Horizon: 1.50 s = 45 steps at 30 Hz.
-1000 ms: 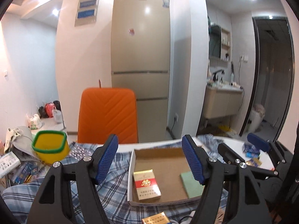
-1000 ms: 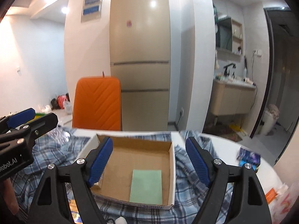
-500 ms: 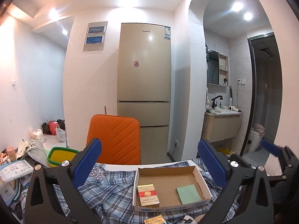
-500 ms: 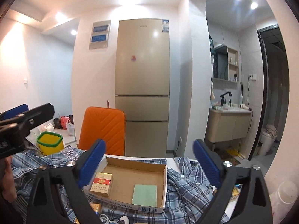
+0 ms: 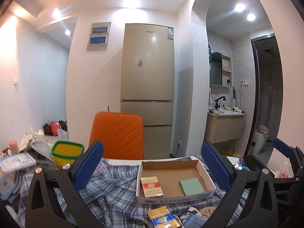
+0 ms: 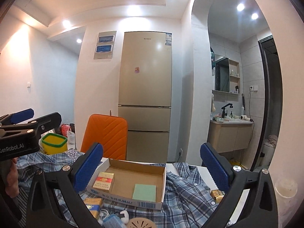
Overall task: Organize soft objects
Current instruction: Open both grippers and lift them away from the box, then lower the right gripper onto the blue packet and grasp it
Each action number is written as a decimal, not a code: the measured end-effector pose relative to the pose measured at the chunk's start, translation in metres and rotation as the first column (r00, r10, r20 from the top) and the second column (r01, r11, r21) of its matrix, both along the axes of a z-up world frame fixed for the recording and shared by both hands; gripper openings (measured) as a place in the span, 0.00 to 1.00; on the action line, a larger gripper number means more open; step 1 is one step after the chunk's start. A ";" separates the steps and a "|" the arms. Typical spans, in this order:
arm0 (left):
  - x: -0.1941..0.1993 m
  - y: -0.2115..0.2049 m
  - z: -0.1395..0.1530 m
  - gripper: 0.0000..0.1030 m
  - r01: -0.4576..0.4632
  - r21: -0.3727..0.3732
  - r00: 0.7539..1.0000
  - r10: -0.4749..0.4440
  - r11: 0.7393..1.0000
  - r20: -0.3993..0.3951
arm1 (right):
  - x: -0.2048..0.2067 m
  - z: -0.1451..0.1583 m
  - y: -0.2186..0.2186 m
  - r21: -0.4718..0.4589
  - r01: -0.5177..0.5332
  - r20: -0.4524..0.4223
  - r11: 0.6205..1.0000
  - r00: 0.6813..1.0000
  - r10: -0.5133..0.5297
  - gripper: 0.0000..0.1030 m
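Left wrist view: the left tongs (image 5: pixel 152 163) stand spread wide with nothing between them, and the right tongs (image 6: pixel 152 164) gape just the same. A crumpled blue plaid shirt (image 5: pixel 114 193) sprawls over the worktop (image 6: pixel 201 168), with a cardboard tray (image 6: pixel 163 178) resting on it that holds a red cigarette pack (image 5: pixel 151 187) and a green pad (image 5: pixel 191 186).

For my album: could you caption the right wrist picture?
Open right gripper faces a cardboard box on a plaid shirt, orange chair and fridge behind.
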<state>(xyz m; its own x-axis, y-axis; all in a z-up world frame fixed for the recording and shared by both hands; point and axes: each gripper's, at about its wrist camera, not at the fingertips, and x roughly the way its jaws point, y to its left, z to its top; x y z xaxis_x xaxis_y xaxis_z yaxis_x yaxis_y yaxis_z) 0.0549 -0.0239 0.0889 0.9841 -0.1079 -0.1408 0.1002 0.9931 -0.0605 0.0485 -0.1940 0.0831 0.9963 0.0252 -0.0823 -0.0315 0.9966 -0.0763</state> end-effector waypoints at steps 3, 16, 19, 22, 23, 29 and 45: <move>-0.003 0.000 -0.012 0.99 0.001 -0.001 1.000 -0.001 1.000 -0.009 | -0.002 -0.013 0.000 -0.004 -0.002 -0.007 1.000 1.000 0.002 1.00; -0.004 0.000 -0.060 0.99 -0.006 0.011 0.995 0.007 1.000 -0.103 | 0.000 -0.053 -0.004 -0.028 -0.002 -0.091 1.000 0.996 0.000 1.00; -0.008 0.000 -0.071 0.99 -0.007 0.027 0.996 0.009 1.000 -0.084 | 0.001 -0.060 -0.002 -0.046 -0.011 -0.109 0.999 0.994 0.006 1.00; -0.007 -0.003 -0.079 0.99 -0.008 0.060 0.995 0.014 0.998 -0.101 | 0.002 -0.064 0.000 -0.057 -0.021 -0.117 0.998 0.993 0.014 1.00; -0.005 -0.003 -0.080 0.99 0.002 0.055 0.994 0.005 0.998 -0.110 | 0.003 -0.065 0.001 -0.058 -0.023 -0.123 0.998 0.992 0.016 1.00; 0.003 0.002 -0.085 0.99 0.016 0.027 0.988 -0.012 1.000 -0.151 | 0.008 -0.071 -0.001 -0.057 -0.034 -0.154 0.998 0.988 0.025 1.00; 0.013 -0.006 -0.093 0.99 0.094 0.042 0.961 -0.080 0.995 -0.266 | 0.041 -0.100 0.007 -0.024 -0.186 -0.426 0.982 0.891 0.159 0.82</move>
<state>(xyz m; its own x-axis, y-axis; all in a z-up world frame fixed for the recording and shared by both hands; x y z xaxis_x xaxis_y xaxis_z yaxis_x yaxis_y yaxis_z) 0.0678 -0.0302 -0.0039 0.8983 -0.1765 -0.4023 0.1740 0.9838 -0.0431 0.0898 -0.1873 -0.0165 0.8487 0.1744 -0.4992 -0.2454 0.9661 -0.0797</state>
